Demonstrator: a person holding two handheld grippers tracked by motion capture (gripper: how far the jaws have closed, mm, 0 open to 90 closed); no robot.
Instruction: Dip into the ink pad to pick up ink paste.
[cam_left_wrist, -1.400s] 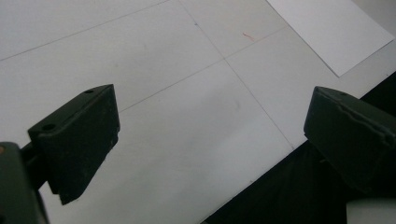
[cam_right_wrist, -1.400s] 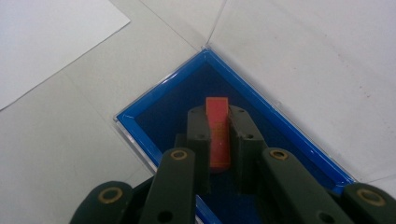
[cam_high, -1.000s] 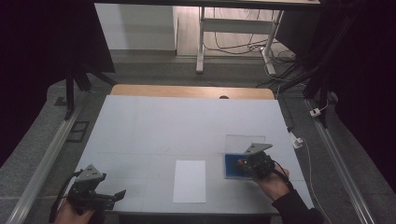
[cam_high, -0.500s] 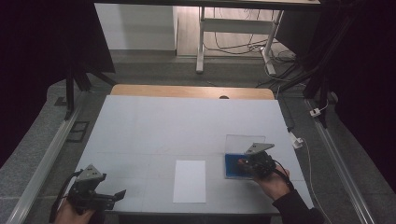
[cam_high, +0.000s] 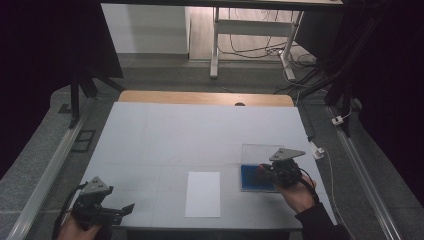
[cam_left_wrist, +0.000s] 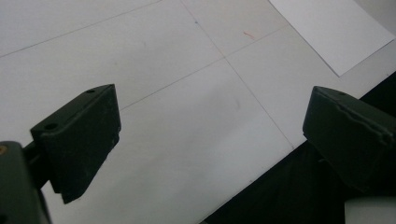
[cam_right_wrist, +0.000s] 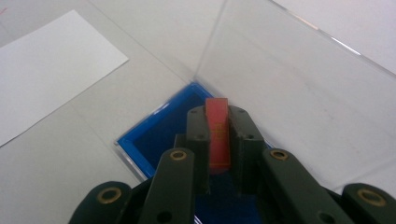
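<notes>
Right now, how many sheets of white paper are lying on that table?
1. The white sheet of paper lies flat near the table's front edge, between the left gripper and the blue case. Another could be hidden under the case.

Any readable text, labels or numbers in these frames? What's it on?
None can be read.
Red block held in the right hand-held gripper: faint embossed marks on its face, too blurred to read.
White paper sheet: blank.
Blue tray: no print.
</notes>
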